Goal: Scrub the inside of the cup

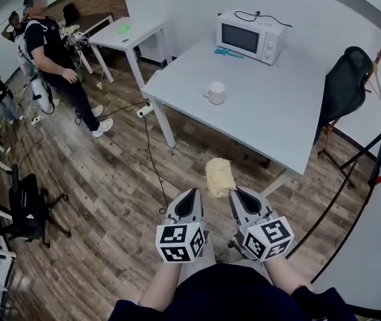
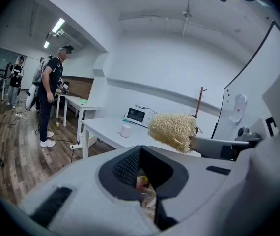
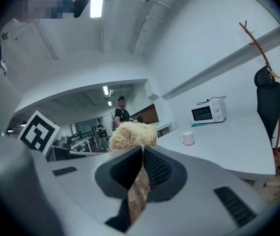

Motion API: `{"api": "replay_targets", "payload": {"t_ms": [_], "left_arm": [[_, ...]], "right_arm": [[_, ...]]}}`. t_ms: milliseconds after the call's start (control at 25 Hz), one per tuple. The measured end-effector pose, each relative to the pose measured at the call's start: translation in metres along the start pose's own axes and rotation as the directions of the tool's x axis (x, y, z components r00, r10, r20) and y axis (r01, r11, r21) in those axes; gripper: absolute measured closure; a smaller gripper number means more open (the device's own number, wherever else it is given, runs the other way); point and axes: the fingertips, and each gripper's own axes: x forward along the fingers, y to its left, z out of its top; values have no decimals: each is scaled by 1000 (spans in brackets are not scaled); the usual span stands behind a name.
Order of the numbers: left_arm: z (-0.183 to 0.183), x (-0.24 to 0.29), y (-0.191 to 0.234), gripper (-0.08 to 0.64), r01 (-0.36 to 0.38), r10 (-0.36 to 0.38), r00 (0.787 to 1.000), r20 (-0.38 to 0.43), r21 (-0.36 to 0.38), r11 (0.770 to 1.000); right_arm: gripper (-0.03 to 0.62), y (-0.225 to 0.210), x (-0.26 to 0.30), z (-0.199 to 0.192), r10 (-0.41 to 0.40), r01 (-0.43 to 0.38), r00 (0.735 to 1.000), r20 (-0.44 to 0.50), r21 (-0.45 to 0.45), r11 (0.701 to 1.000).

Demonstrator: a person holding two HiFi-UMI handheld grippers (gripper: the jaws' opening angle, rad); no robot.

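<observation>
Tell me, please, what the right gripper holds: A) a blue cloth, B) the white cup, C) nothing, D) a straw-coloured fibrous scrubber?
D: the right gripper has its jaws closed on the scrubber, while the cup stands apart on the table.

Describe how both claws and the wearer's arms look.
The left claw and right claw have light grey tapered shells with black ribbed inner pads. Each carries a white cube printed with black square markers. No cables show. The person wears dark short sleeves.
</observation>
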Motion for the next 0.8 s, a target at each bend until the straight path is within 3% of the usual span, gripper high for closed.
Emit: {"api": "replay_targets", "payload": {"t_ms": [520, 800], "left_arm": [[58, 80, 69, 548, 60, -60, 998, -4, 3, 998], [82, 117, 111, 548, 108, -106, 994, -36, 39, 993]], "right_arm": [[560, -21, 110, 32, -58, 58, 998, 7, -8, 998], [560, -23, 172, 44, -86, 86, 996, 22, -13, 996]]}}
